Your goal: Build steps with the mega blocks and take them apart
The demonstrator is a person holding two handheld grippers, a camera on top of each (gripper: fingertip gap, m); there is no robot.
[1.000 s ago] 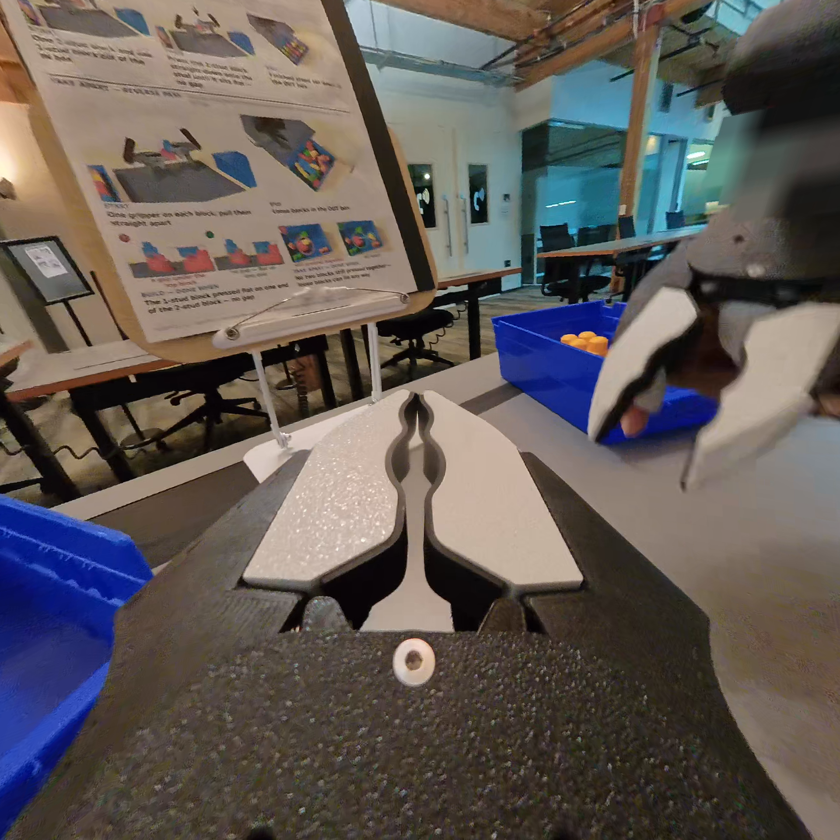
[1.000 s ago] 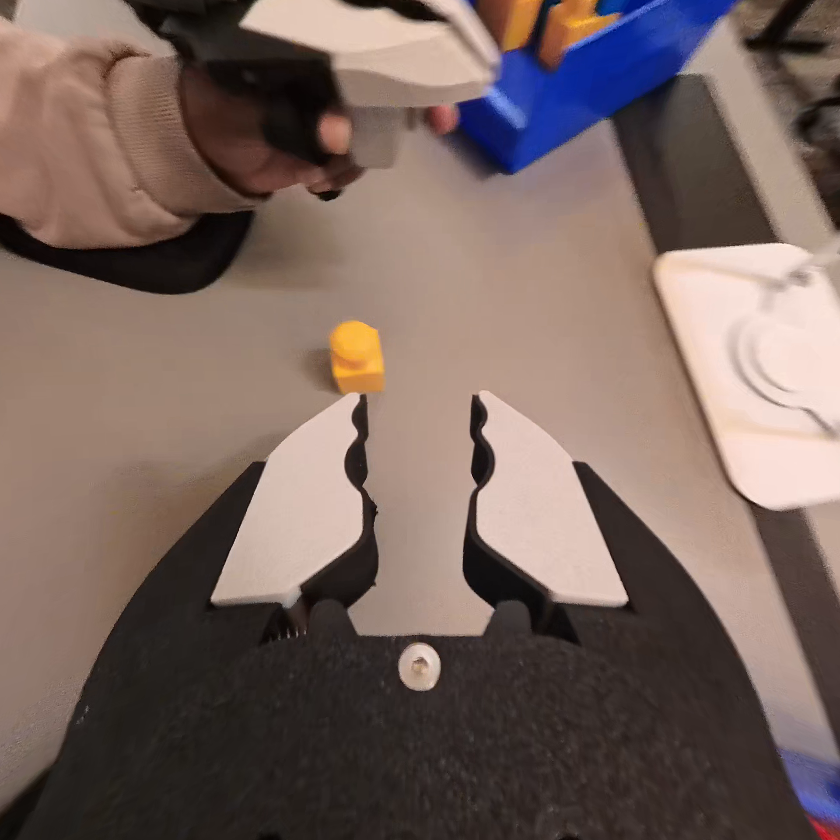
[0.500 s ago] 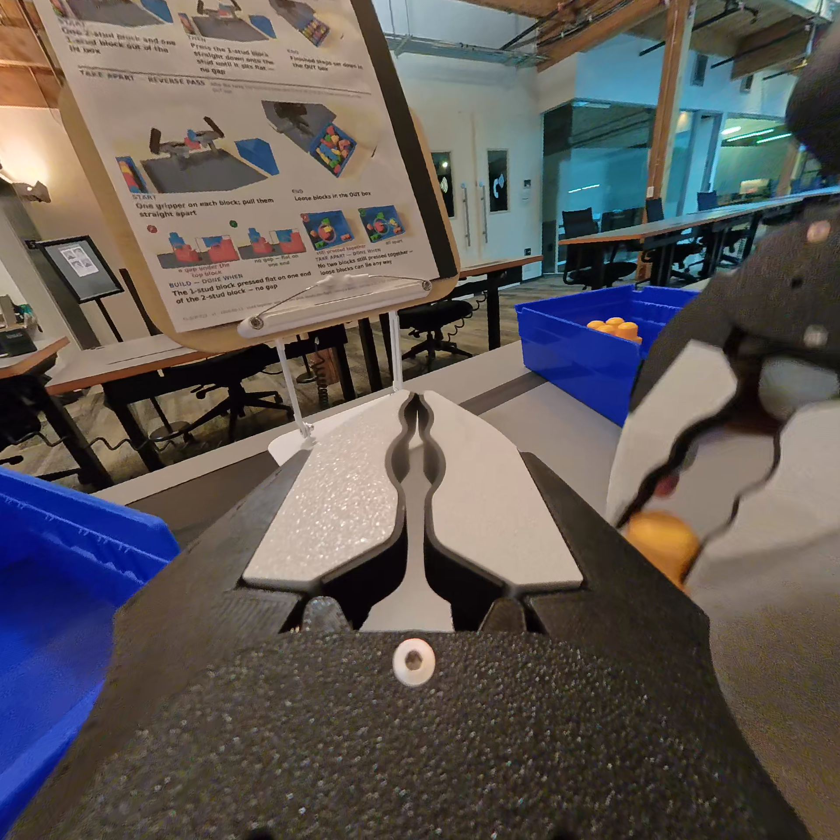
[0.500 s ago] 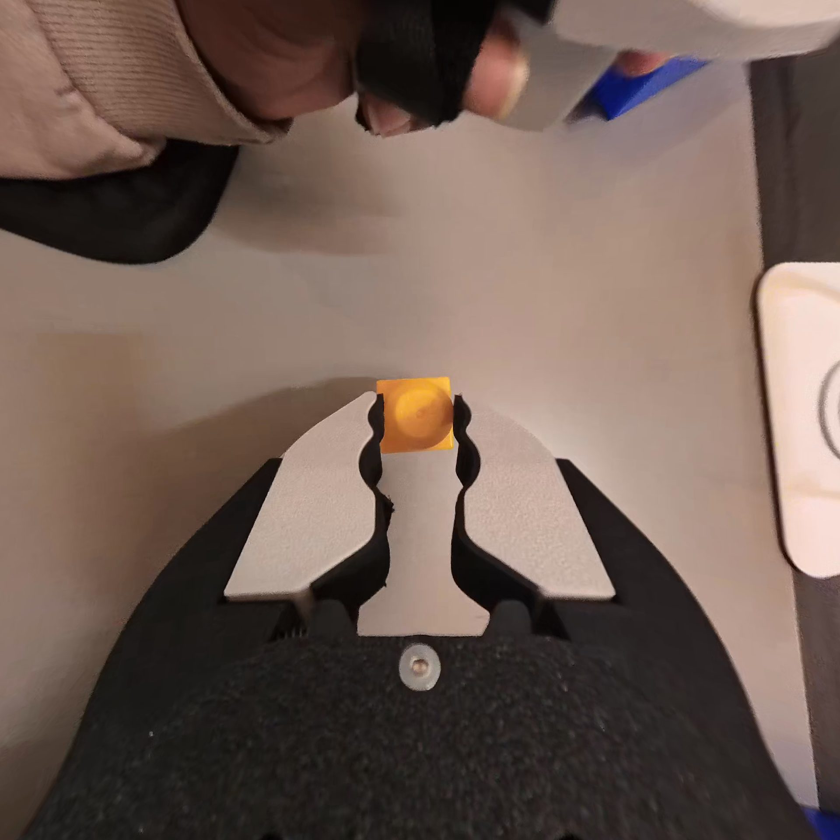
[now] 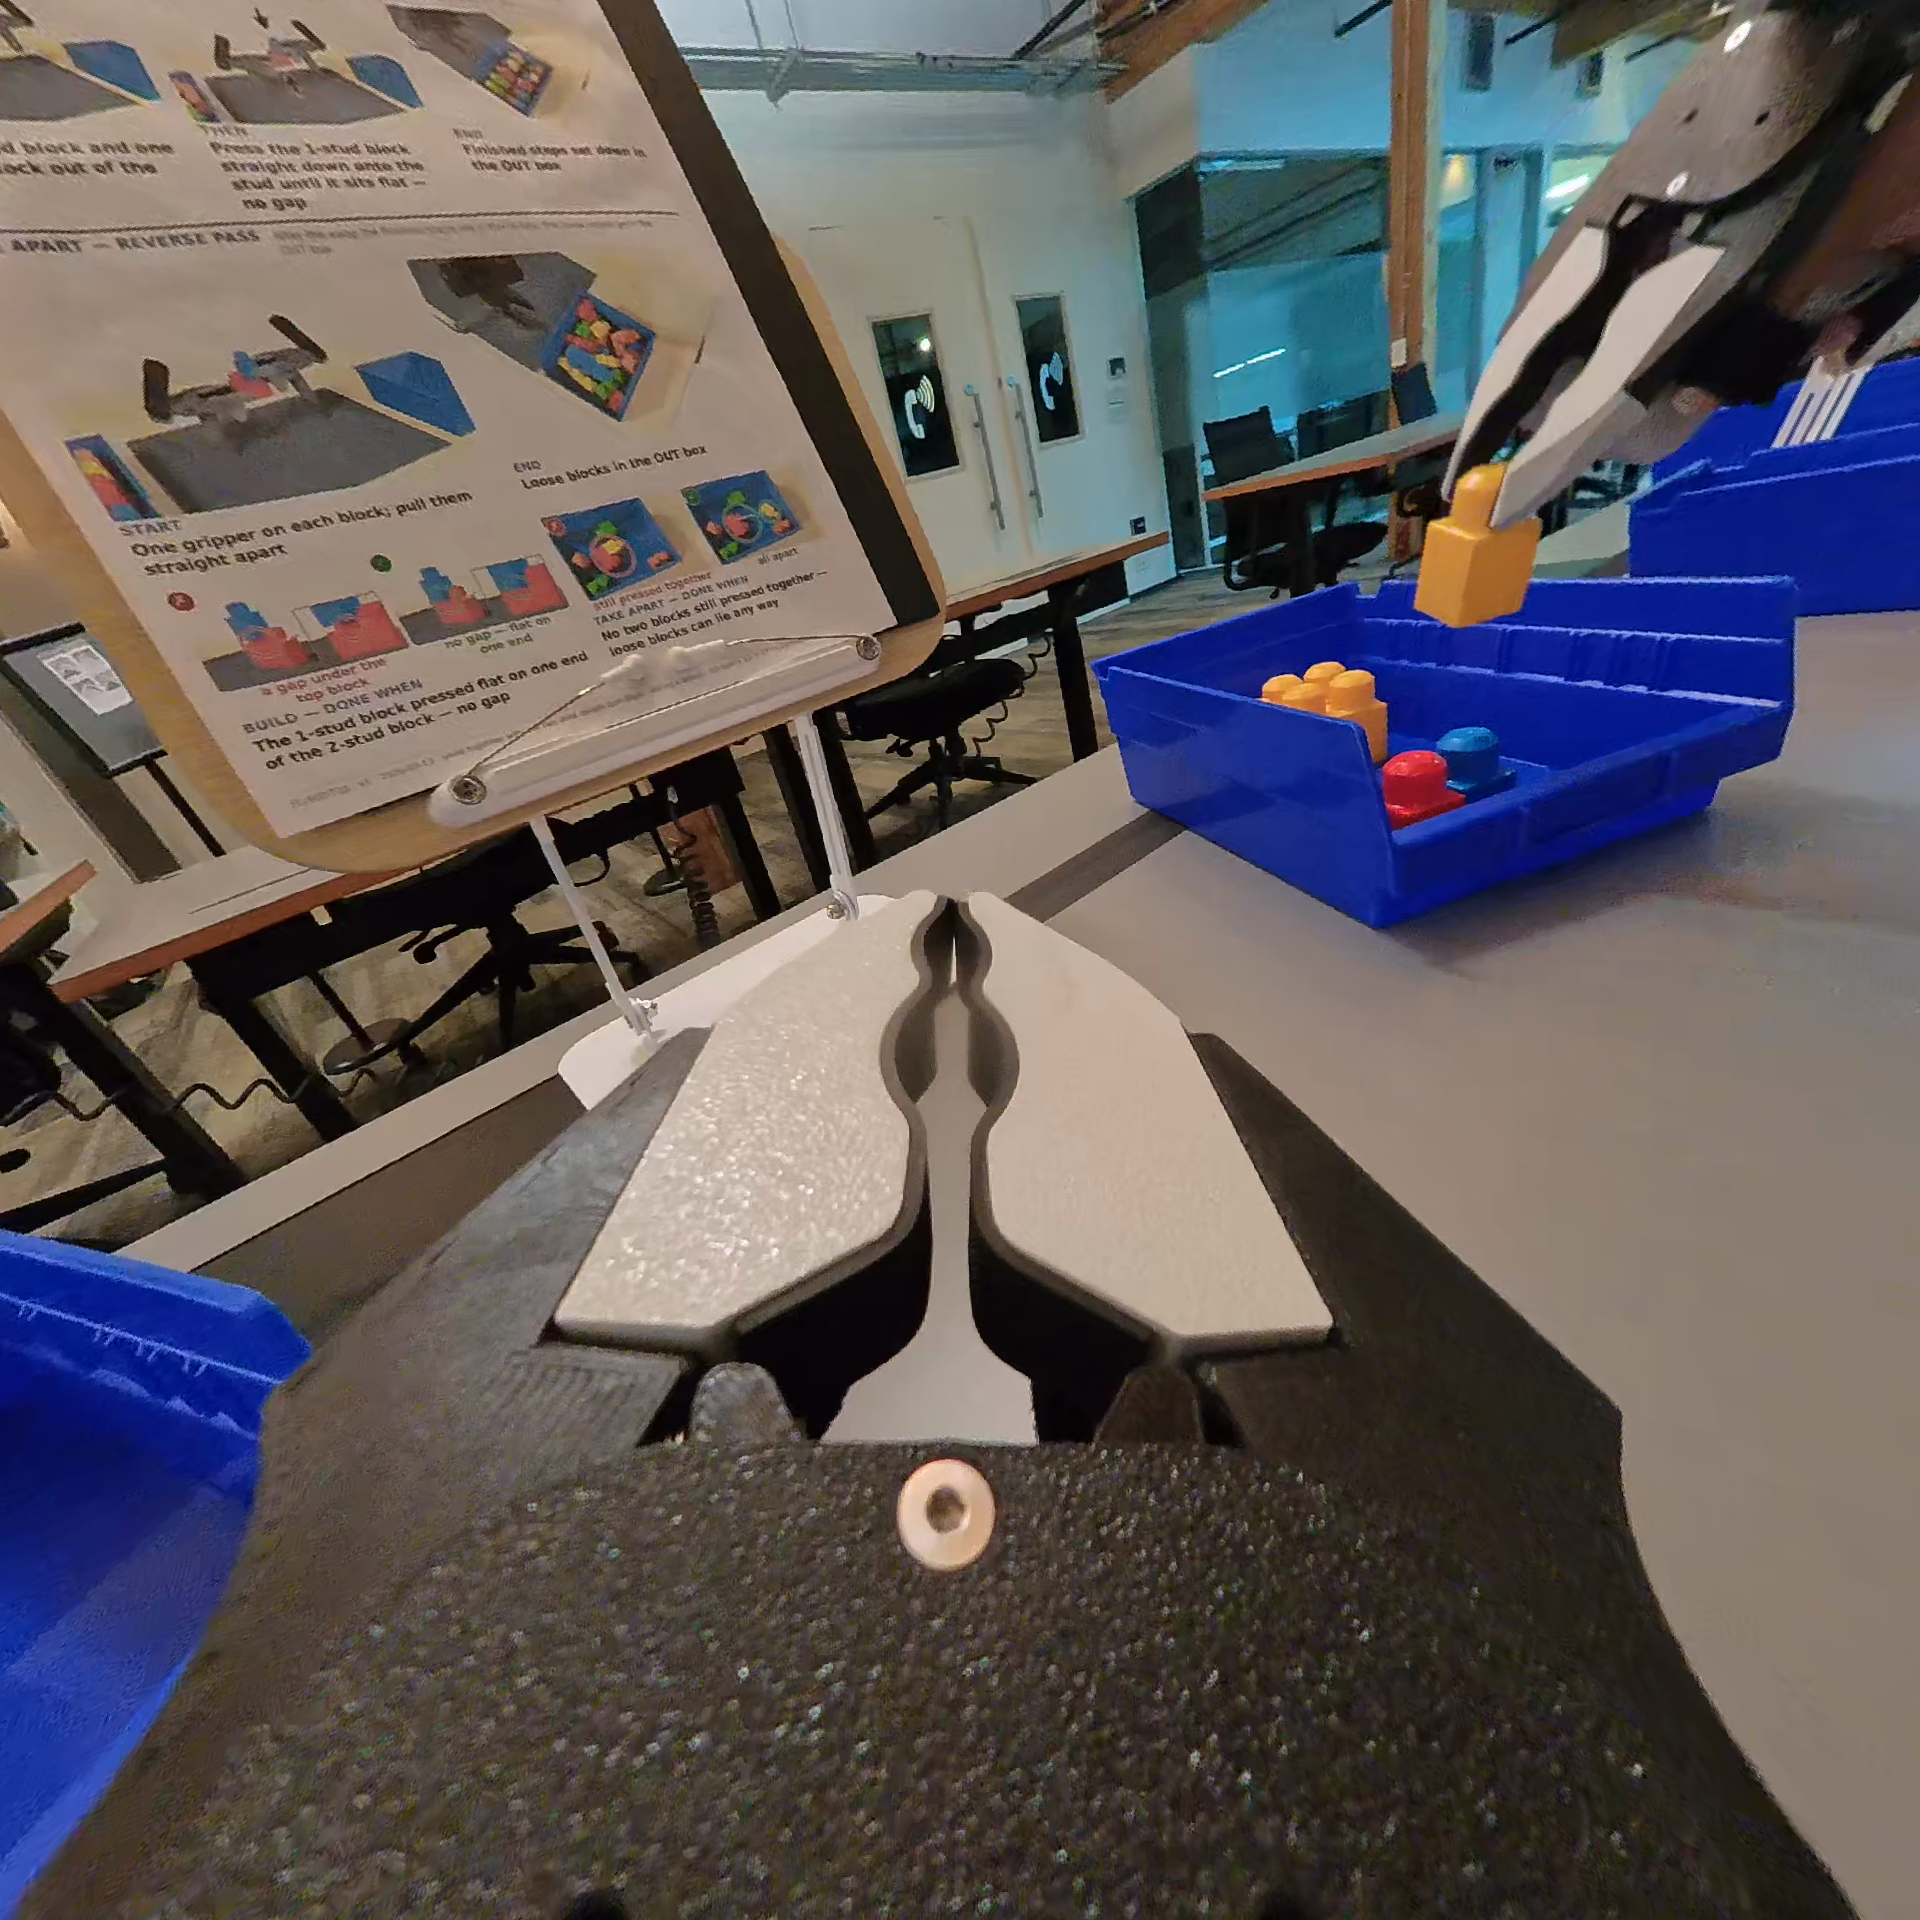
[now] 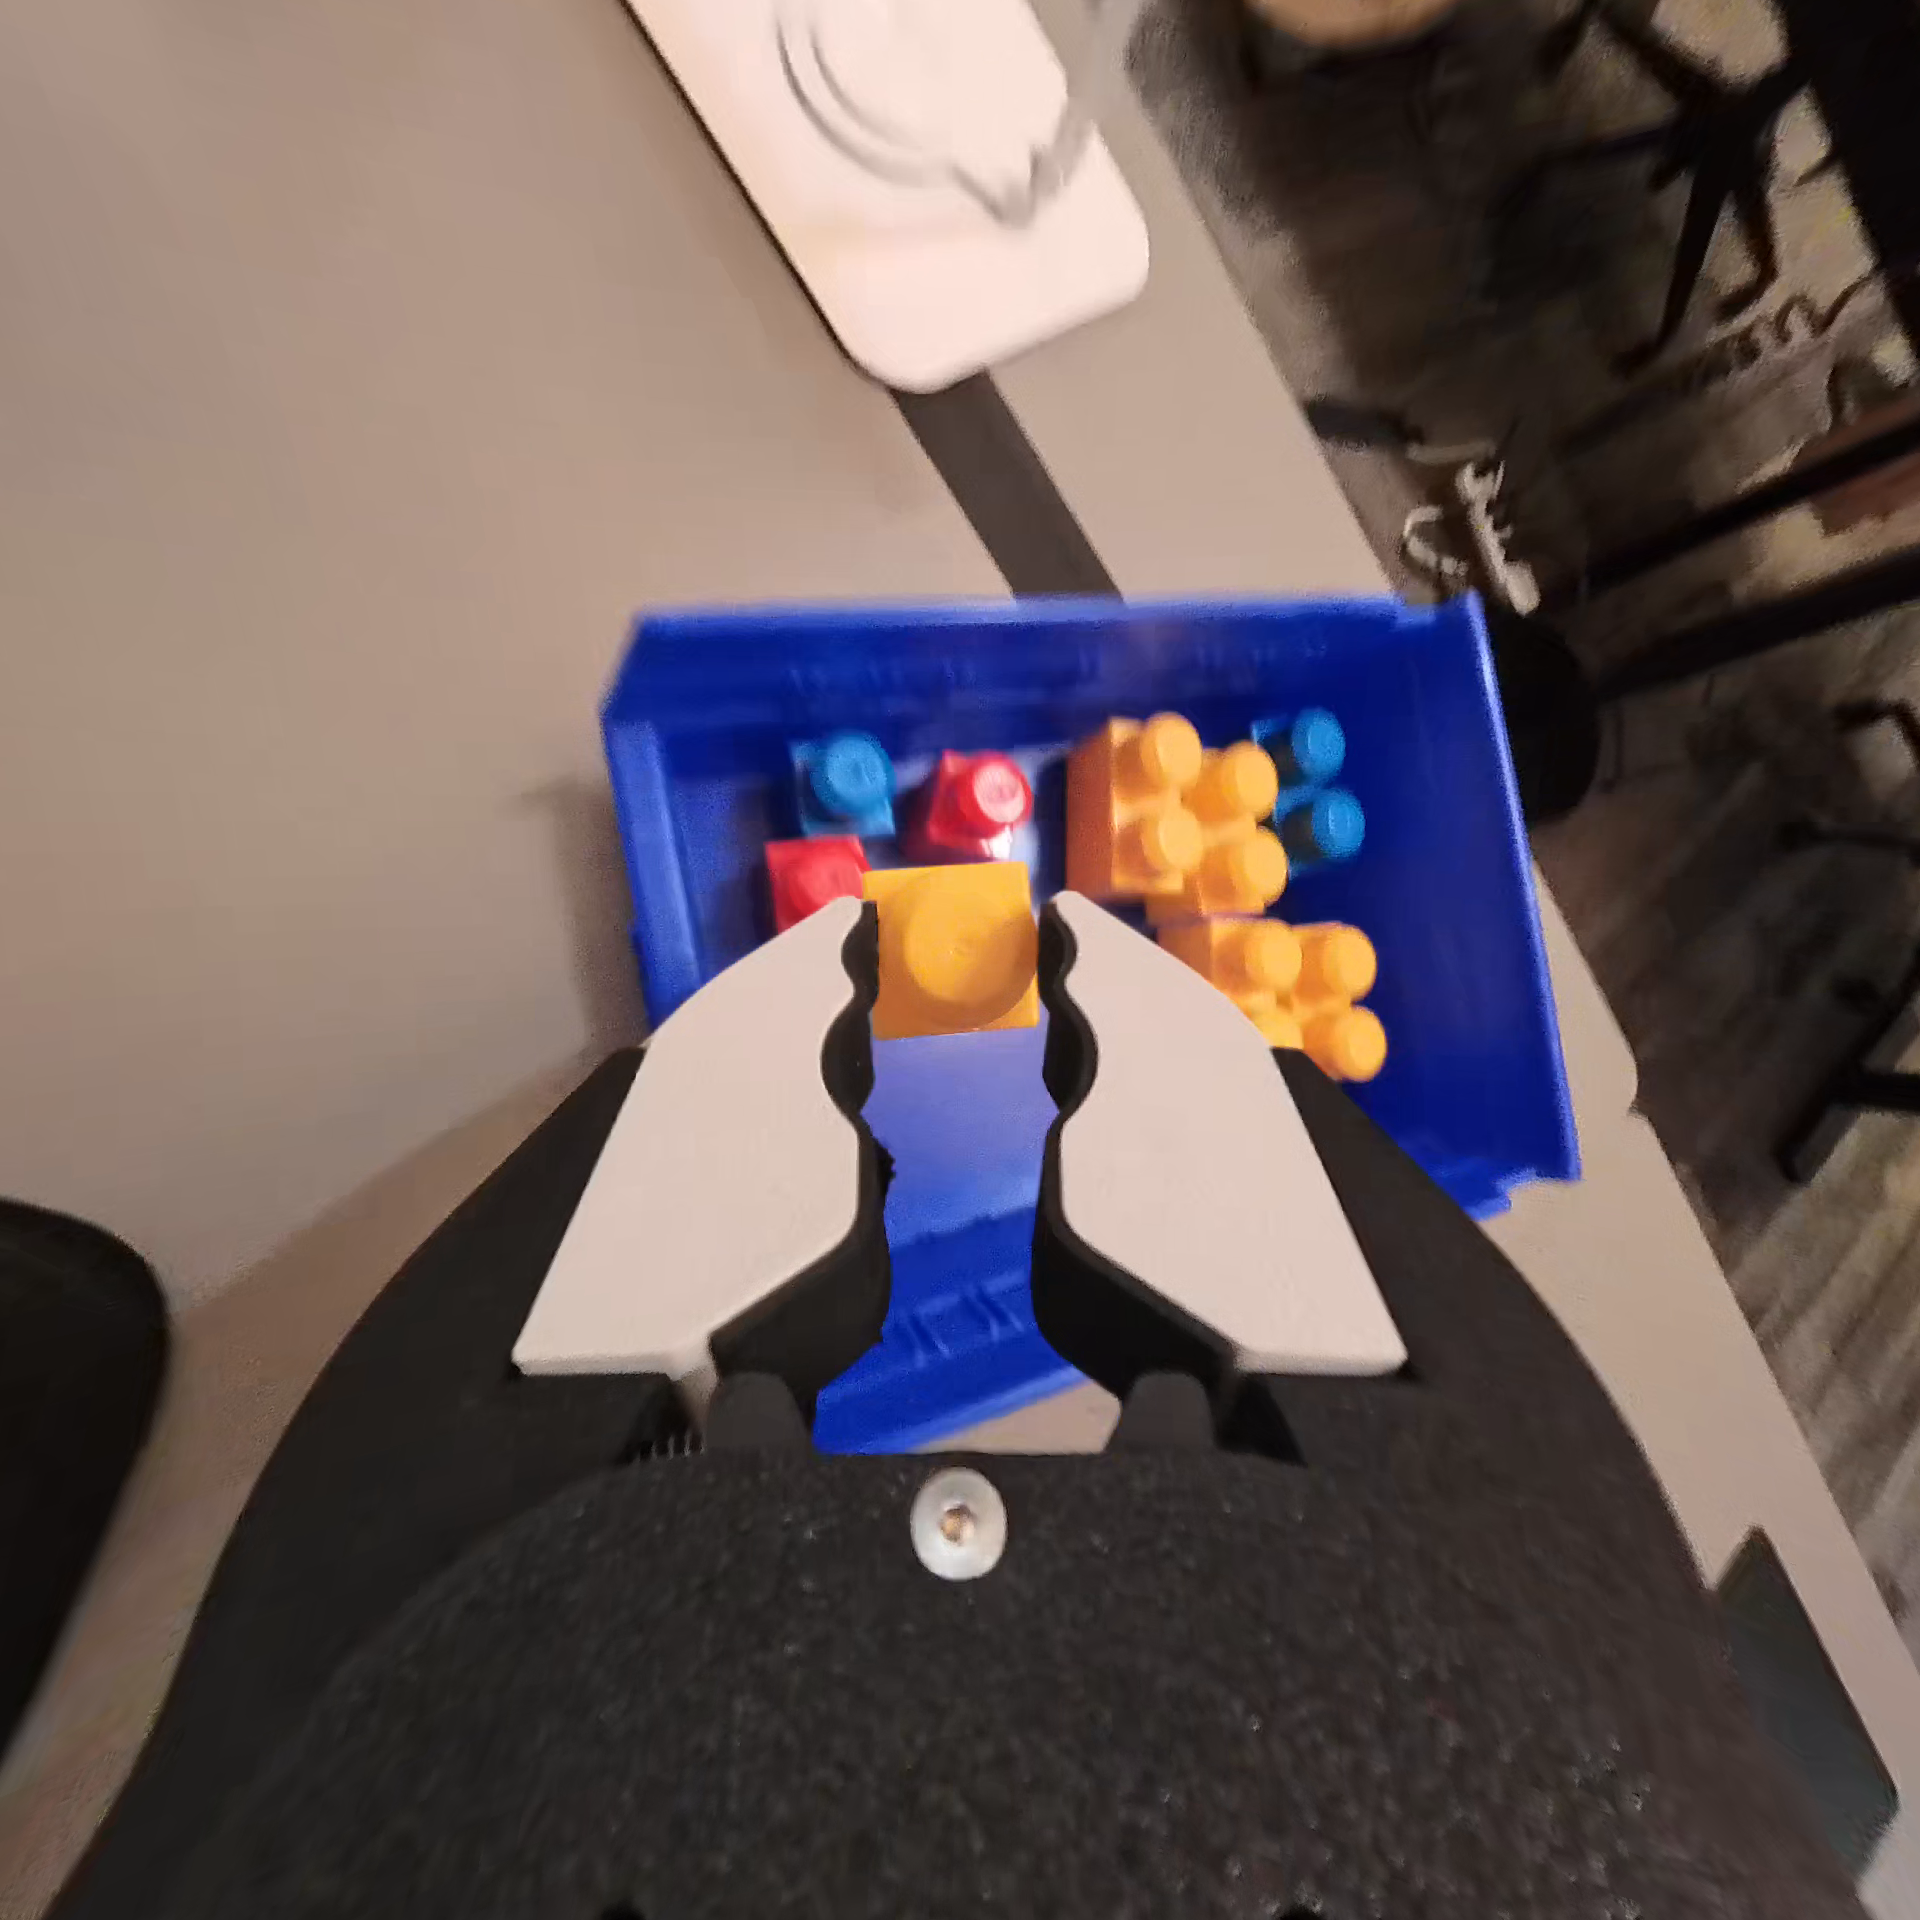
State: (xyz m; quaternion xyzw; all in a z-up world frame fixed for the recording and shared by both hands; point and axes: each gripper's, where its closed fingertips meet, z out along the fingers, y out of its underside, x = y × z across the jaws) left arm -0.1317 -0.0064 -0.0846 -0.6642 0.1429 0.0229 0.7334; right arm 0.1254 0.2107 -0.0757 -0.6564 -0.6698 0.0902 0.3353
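Left wrist view: we see the left gripper (image 5: 951, 920) with its two fingers pressed together at the tips and nothing between them, held low over the grey table (image 5: 1558, 1143). We take the blue bin (image 5: 1299, 821) as the landmark. It stands on the table ahead and to the right of the gripper. Above its far wall the right gripper (image 5: 1491, 483) pinches a single-stud yellow block (image 5: 1470, 571), which hangs clear of the bin. Inside the bin lie a yellow block cluster (image 5: 1330, 696), a red block (image 5: 1418, 784) and a blue block (image 5: 1475, 758). Left of the bin, an instruction board (image 5: 416, 416) stands on a white base (image 5: 644, 1039). A second blue bin (image 5: 114, 1507) sits well to the left, beside the gripper body.

Right wrist view: we look straight down. The right gripper (image 6: 954, 951) is closed partway, its fingertips clamping the yellow block (image 6: 954, 951) on two opposite sides, stud toward the camera. The block hangs over the blue bin (image 6: 1455, 1039), above its left part. Below it lie red blocks (image 6: 971, 805), blue blocks (image 6: 847, 779) and yellow blocks (image 6: 1195, 821). The picture is somewhat blurred.
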